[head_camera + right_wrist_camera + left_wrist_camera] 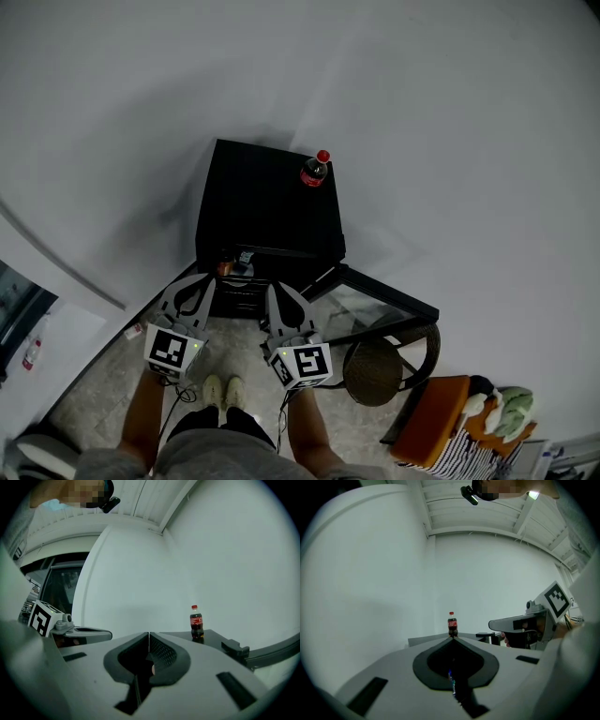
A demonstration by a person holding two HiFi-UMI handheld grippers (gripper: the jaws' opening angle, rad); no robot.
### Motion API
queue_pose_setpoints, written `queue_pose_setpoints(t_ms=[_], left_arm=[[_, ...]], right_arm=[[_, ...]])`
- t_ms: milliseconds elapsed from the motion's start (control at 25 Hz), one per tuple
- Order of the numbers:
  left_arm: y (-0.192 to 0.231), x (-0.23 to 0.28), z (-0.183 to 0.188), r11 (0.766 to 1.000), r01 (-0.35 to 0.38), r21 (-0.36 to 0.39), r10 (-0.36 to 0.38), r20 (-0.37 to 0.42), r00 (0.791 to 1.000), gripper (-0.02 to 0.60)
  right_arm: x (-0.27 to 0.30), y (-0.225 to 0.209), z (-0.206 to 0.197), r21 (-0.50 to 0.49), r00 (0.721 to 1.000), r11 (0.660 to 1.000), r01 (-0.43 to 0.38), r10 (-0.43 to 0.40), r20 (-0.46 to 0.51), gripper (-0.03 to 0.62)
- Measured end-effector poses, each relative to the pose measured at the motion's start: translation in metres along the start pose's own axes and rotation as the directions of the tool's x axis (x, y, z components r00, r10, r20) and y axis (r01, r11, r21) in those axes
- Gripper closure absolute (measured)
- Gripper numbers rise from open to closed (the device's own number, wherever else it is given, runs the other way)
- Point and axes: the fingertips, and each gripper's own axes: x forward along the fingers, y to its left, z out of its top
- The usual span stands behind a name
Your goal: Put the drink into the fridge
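drink point(315, 170) on fridge point(267, 202), stool point(373, 370) front right

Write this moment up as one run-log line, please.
cola bottle: upright on fridge top, untouched | fridge door: open | left gripper: shut, empty | right gripper: shut, empty

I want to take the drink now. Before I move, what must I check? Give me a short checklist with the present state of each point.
1. The cola bottle stands upright on top of the fridge: ok.
2. The fridge door is swung open: ok.
3. The left gripper holds nothing: ok.
4. The right gripper holds nothing: ok.
5. One gripper has jaws apart, ready to take the bottle: not ok, both are shut.
6. Room inside the fridge for the bottle: cannot tell.
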Motion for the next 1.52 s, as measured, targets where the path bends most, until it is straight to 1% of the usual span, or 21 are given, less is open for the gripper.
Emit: queue_pose_setpoints(t_ms=[360,600,840,960,1080,1280,1400,1520], left_arm=[[-0.003,-0.004,0.002,1.000,0.005,0.014,-0.005,-0.005,1.000,0.578],[-0.001,-0.006,0.004,1.000,0.003,0.001,-0.003,0.008,1.000,0.577],[0.003,-0.003,0.004,1.000,0.017,0.006,-0.017,0.000,1.000,0.577],[0.009,0.004,0.004,1.000,0.023,0.020,-0.023,-0.004,1.000,0.577],[0.021,0.015,0.005,1.000,0.012,0.023,-0.012,-0.003,1.000,0.577],[0.033,0.046,0.007,1.000,-0.013,0.027,0.013,-0.003,1.000,0.577],[0.039,0.068,0.015,0.999,-0.029,0.041,0.029,0.005,1.000,0.577],[0.047,0.094,0.027,0.998,-0.062,0.029,0.062,0.022,0.998,0.577]], right_arm=[[-0.005,0.003,0.000,-0.006,1.000,1.000,0.008,-0.008,0.002,0.568],[-0.004,0.004,0.000,-0.006,1.000,1.000,0.008,-0.008,0.001,0.568],[0.002,-0.002,0.001,-0.008,0.999,0.999,0.034,-0.034,0.001,0.568],[0.009,-0.017,0.002,-0.010,0.998,0.998,0.069,-0.069,0.002,0.566],[0.020,-0.036,0.006,-0.015,0.995,0.995,0.097,-0.097,0.003,0.566],[0.045,-0.084,0.014,-0.040,0.992,0.991,0.125,-0.126,-0.013,0.566],[0.063,-0.110,0.024,-0.049,0.992,0.991,0.126,-0.126,0.002,0.566],[0.084,-0.133,0.034,-0.046,0.994,0.993,0.109,-0.108,0.021,0.566]])
